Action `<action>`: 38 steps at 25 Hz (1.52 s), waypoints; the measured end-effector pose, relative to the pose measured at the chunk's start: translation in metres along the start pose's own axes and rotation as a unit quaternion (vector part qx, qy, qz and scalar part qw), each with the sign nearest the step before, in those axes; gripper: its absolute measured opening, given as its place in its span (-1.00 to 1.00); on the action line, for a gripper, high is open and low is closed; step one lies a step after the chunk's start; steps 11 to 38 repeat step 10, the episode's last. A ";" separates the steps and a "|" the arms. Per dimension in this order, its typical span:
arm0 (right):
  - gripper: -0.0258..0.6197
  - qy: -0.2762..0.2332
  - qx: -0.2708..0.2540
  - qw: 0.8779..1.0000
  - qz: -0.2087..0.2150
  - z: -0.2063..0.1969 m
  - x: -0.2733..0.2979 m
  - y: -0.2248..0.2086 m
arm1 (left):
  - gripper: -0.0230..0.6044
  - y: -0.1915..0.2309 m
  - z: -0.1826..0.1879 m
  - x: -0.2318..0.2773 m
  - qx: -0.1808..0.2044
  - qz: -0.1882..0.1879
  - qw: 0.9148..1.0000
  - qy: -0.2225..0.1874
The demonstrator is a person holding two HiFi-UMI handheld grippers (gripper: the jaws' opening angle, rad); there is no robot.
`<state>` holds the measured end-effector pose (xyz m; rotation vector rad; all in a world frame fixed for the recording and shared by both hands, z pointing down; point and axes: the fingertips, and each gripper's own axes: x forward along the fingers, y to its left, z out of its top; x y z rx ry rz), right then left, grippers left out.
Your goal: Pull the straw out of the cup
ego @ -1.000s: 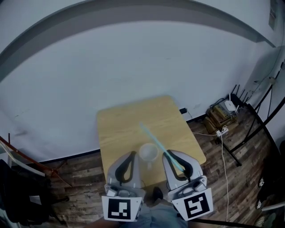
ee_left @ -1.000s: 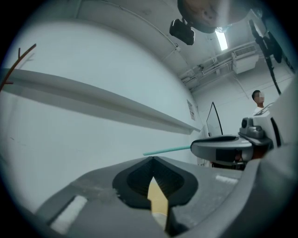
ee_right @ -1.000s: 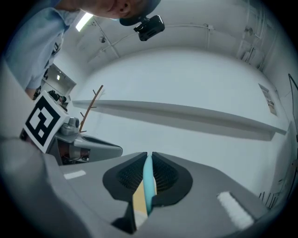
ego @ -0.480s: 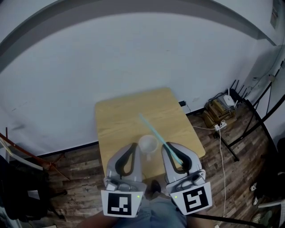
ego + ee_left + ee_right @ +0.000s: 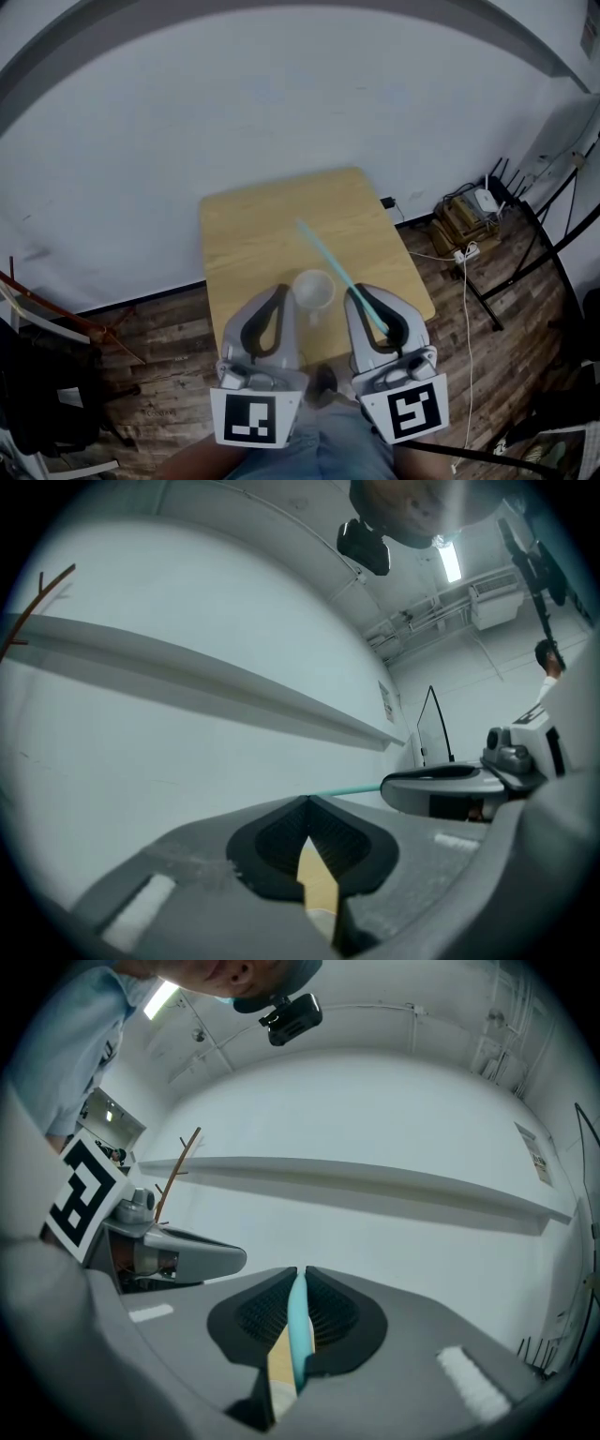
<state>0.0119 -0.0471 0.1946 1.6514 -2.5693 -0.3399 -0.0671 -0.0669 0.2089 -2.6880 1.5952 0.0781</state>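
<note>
Straw point(image 5: 298, 1327) is clenched by the right tool point(image 5: 300, 1272), the pinch shown only in the right gripper view; left tool point(image 5: 307, 801) is closed, empty; beside the cup point(image 5: 313, 291), nothing is moved since earlier.

Light wooden table point(image 5: 253, 234) near a white wall point(image 5: 281, 94), plank floor point(image 5: 159, 347), cables point(image 5: 466, 309) and a box point(image 5: 457, 240) at right

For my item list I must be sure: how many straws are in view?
1. The blue straw is gripped in the right claw, slanting over the table beside the cup. None shows inside the cup.
</note>
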 end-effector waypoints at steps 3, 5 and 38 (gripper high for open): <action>-0.82 0.001 0.003 1.000 0.001 -0.003 0.002 -0.001 | -0.86 0.001 -0.003 0.002 0.001 0.000 1.000 0.004; -0.82 0.002 0.004 1.000 0.002 -0.005 0.003 -0.001 | -0.86 0.001 -0.004 0.004 0.002 0.000 1.000 0.004; -0.82 0.003 0.005 1.000 0.005 -0.008 0.008 -0.003 | -0.86 0.003 -0.007 0.009 -0.002 0.001 1.000 0.008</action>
